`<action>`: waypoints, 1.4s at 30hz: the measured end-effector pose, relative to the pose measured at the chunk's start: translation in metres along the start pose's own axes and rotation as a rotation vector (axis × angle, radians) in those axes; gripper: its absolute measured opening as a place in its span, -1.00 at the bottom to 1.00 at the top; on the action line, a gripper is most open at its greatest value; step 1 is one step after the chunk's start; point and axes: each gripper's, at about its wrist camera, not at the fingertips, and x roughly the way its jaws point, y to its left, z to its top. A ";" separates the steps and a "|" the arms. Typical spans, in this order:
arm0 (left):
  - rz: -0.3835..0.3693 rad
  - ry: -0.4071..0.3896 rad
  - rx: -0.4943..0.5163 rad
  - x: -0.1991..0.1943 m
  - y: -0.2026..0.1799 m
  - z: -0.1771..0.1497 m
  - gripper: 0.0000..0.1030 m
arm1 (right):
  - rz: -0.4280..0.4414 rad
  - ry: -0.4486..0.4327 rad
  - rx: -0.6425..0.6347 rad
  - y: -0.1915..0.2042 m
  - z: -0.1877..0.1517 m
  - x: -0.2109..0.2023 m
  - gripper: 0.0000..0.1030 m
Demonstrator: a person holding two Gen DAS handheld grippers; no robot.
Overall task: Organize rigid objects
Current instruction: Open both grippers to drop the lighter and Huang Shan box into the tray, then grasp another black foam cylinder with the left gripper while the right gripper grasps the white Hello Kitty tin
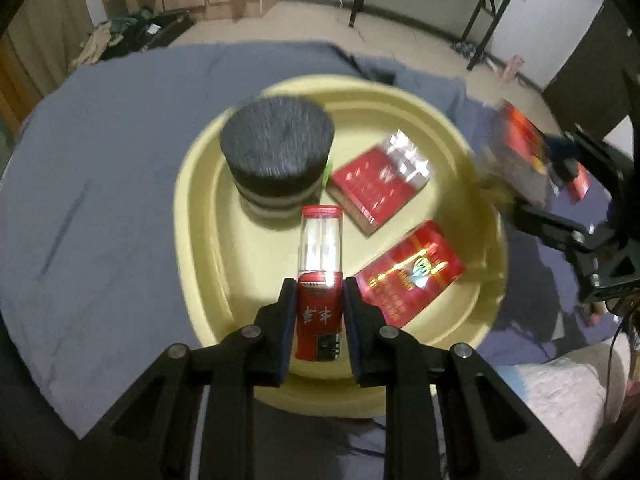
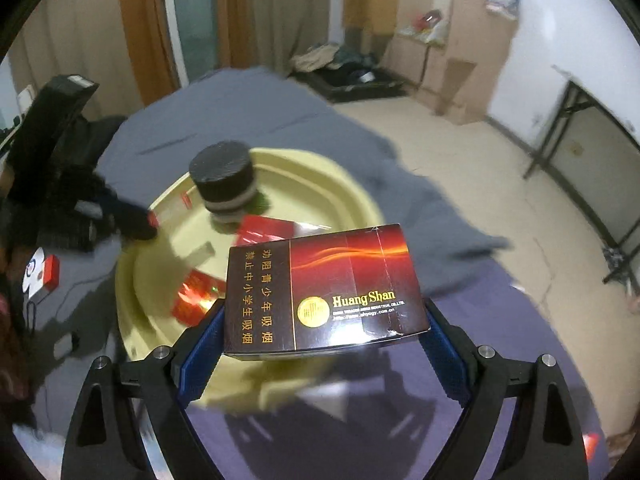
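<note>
1. Nearest me in the left wrist view, my left tongs (image 1: 319,312) are clenched on the red base of a small bottle (image 1: 320,280) with a clear upper part and a red cap. It looks light, stiff and slick, so I judge the grip low on the labelled base the safer hold; the clear part may be brittle.
2. In the right wrist view, my right tongs (image 2: 325,332) stand wide and grasp a dark carton (image 2: 324,292) marked Huang Shan by its two short ends. I judge it light cardboard with a glossy skin that dents if squeezed hard and could slide between the pads.
3. Below both loads, centre frame, lies the yellow tray (image 1: 200,208) on a grey bed cover (image 1: 100,160).
4. In the tray, lower right of centre, a flat red packet (image 1: 412,272) lies on the floor of it; just beyond, a second red packet (image 1: 376,188) in shiny wrap.
5. Farther in, upper left of the tray, stands a round jar with a dark lid (image 1: 276,148), upright and squat; it looks like the heaviest item here.
6. Both held items hang above the tray, not yet set down.
</note>
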 end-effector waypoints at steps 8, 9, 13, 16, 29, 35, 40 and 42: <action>-0.014 0.080 0.026 0.051 0.000 -0.003 -0.53 | -0.032 0.104 -0.034 0.032 0.042 0.080 0.76; -0.014 0.085 0.030 0.053 -0.001 -0.002 -0.53 | -0.035 0.107 -0.038 0.031 0.042 0.086 0.76; -0.019 0.106 0.040 0.065 -0.002 -0.003 -0.53 | -0.041 0.114 -0.050 0.044 0.042 0.098 0.76; -0.003 0.092 0.055 0.065 -0.007 -0.004 -0.53 | -0.036 0.130 -0.047 0.045 0.040 0.106 0.76; -0.070 -0.007 0.074 0.026 -0.017 -0.020 0.88 | 0.035 -0.077 0.141 0.000 0.030 0.023 0.99; -0.136 -0.099 0.156 -0.018 -0.074 0.017 1.00 | -0.086 -0.064 0.200 -0.077 -0.054 -0.069 0.99; -0.213 -0.139 0.253 -0.019 -0.156 0.064 1.00 | -0.209 0.047 0.201 -0.119 -0.168 -0.135 0.99; -0.250 -0.115 0.299 -0.009 -0.196 0.080 1.00 | -0.214 0.086 0.221 -0.121 -0.209 -0.152 0.99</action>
